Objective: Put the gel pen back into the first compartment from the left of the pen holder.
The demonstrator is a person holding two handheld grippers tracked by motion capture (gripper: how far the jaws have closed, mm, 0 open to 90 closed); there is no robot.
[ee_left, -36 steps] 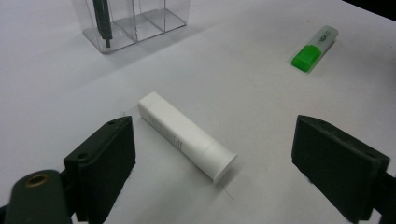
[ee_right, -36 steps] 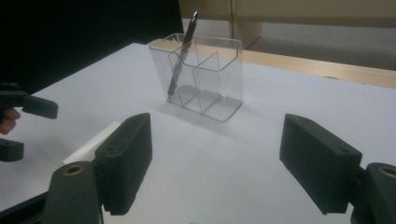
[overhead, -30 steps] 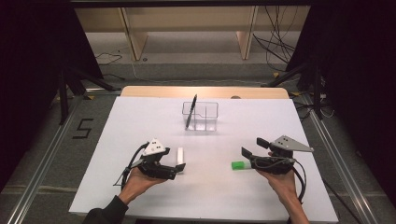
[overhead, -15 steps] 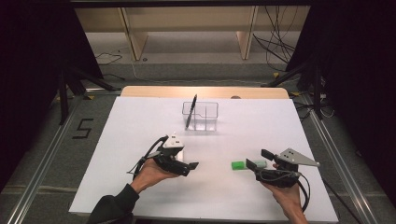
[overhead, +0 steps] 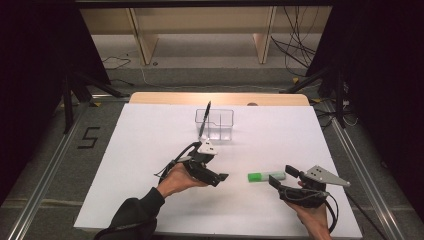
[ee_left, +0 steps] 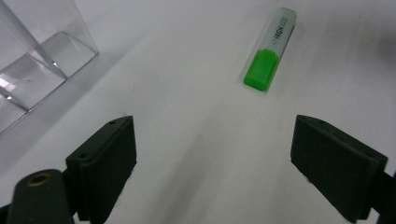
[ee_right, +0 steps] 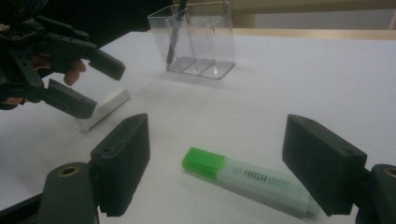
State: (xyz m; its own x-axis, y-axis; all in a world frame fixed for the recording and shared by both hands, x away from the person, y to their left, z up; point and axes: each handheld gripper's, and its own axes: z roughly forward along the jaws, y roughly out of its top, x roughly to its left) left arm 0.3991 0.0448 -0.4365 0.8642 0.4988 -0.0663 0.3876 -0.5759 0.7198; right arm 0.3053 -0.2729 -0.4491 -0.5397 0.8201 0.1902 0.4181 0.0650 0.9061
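Right gripper view: highlighter [ee_right: 247,179] between open jaws

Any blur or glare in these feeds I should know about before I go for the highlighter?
Left gripper view: highlighter slightly soft, organiser glinting. Right gripper view: highlighter print legible, near claw pads soft. High view: evenly lit, surroundings dark.
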